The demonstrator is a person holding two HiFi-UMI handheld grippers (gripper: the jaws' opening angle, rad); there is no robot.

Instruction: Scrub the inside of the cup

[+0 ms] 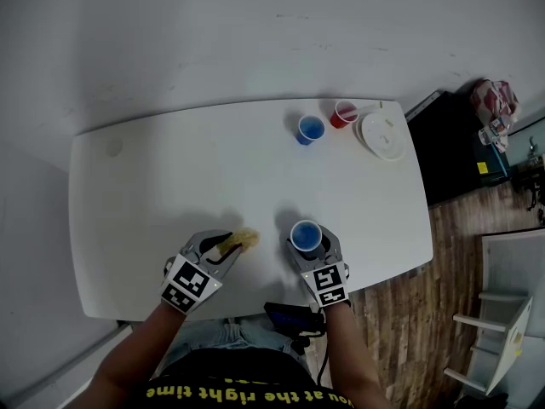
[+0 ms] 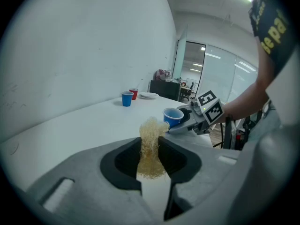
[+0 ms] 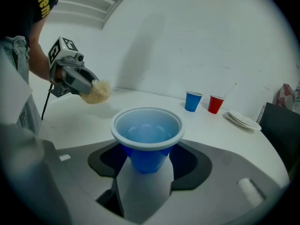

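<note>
A small blue plastic cup (image 1: 306, 235) with a white rolled rim and a pale blue, empty-looking inside stands upright near the front edge of a white table (image 1: 170, 186). The right gripper (image 1: 307, 247) has its jaws closed against the cup's lower sides. Just to its left, apart from the cup, the left gripper (image 1: 223, 247) is clamped on a tuft of pale yellow fibrous scrubber (image 1: 243, 240), which sticks out past the jaw tips. At the table's far right stand another blue cup (image 1: 311, 129), a red cup (image 1: 344, 114) and stacked white plates (image 1: 382, 135).
</note>
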